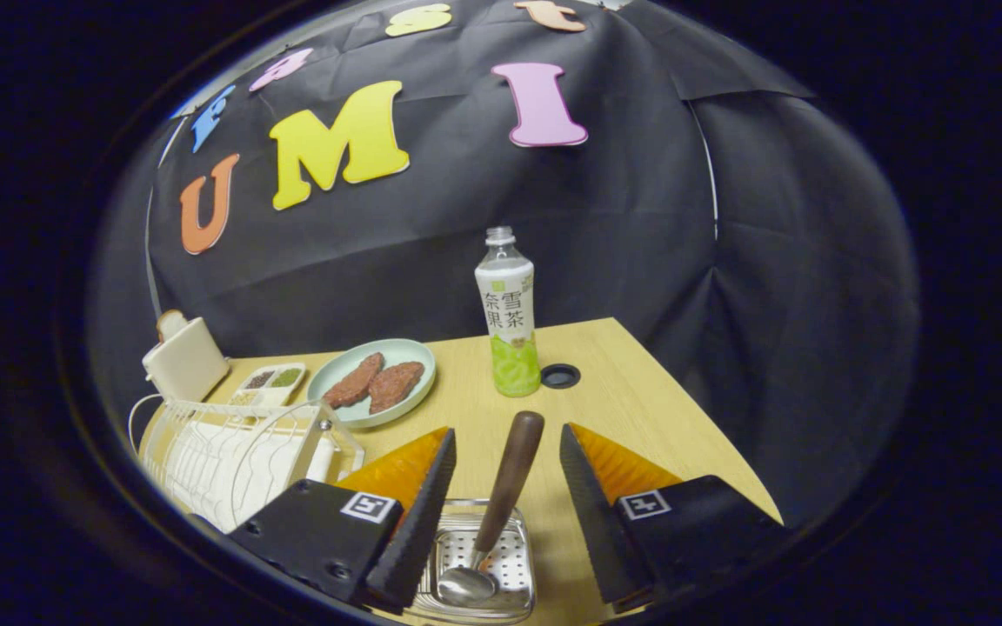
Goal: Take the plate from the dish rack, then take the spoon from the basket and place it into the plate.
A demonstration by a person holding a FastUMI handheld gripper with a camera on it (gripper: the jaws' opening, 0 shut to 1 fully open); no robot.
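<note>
My gripper [506,430] is open, its two black and orange fingers spread wide over the near part of the wooden table. Between the fingers stands a spoon [505,487] with a dark brown handle. Its metal bowl rests in a small perforated steel basket [514,569], and the handle leans up and away, touching neither finger. Beyond the left finger lies a pale green plate [397,348] carrying two brown patties. Left of that finger stands the white wire dish rack [223,452].
A clear bottle [510,322] with green drink stands just ahead of the fingers. Near its right is a round black hole [560,376] in the table [640,417]. A small seasoning tray [270,380] and a cream box [183,356] sit behind the rack.
</note>
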